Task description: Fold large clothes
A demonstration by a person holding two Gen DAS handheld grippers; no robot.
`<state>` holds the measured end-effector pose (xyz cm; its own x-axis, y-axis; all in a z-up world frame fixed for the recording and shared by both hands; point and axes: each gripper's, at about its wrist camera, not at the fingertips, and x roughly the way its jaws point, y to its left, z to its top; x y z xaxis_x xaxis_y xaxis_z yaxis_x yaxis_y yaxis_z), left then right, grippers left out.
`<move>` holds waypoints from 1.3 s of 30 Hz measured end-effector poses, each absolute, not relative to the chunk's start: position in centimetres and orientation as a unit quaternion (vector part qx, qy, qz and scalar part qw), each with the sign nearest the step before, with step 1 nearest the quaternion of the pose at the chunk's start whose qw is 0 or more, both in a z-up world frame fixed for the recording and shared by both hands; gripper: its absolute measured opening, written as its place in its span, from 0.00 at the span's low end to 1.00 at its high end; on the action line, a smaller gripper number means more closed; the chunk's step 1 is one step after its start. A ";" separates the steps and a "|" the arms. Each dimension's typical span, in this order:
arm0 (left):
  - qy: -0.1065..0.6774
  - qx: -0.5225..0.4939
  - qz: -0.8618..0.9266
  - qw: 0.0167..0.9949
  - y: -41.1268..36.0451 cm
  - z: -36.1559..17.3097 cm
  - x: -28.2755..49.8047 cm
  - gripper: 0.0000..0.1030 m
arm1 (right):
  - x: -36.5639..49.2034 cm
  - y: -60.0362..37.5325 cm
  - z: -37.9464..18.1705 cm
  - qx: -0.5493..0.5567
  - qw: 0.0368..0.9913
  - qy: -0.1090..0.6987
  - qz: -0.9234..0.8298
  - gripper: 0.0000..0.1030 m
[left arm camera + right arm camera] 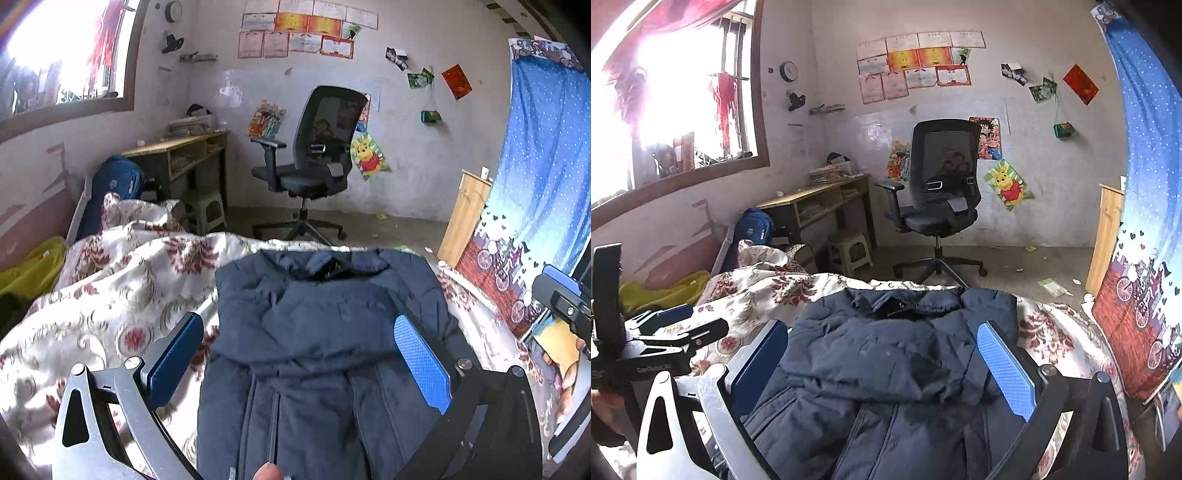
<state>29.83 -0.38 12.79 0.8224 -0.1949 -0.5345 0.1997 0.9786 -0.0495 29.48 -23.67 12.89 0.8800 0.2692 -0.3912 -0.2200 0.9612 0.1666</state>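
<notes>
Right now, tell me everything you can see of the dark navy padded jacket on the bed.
The dark navy padded jacket looks quilted and puffy. It lies flat on the floral bedspread, collar toward the far edge, zip down the near part, and a fold across its middle. Both the left gripper and the right gripper hover open over it, holding nothing.

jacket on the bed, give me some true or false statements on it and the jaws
1. The navy jacket lies on a floral bedspread. True.
2. The left gripper is clamped on a sleeve. False: its jaws stand open, nothing pinched.
3. The right gripper has open jaws above the jacket. True.
4. The jacket hangs over the office chair. False: the chair is bare, on the floor beyond the bed.
5. The jacket's collar end points toward the chair. True.
</notes>
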 end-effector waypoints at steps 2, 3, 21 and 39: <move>0.285 0.012 -0.099 0.953 -0.4 11.9 28.9 0.99 | 28.1 -23.7 12.3 0.058 0.968 0.209 0.129 1.00; 0.288 0.014 -0.099 0.953 -0.5 11.6 28.5 0.99 | 27.5 -23.7 11.9 0.057 0.968 0.210 0.128 1.00; 0.279 0.053 -0.100 0.954 1.7 6.7 20.8 0.99 | 20.6 -26.0 5.1 0.031 0.962 0.247 0.110 1.00; 0.328 0.129 -0.114 0.929 2.0 -0.8 13.3 0.99 | 15.8 -26.3 -2.0 -0.018 0.939 0.322 0.119 1.00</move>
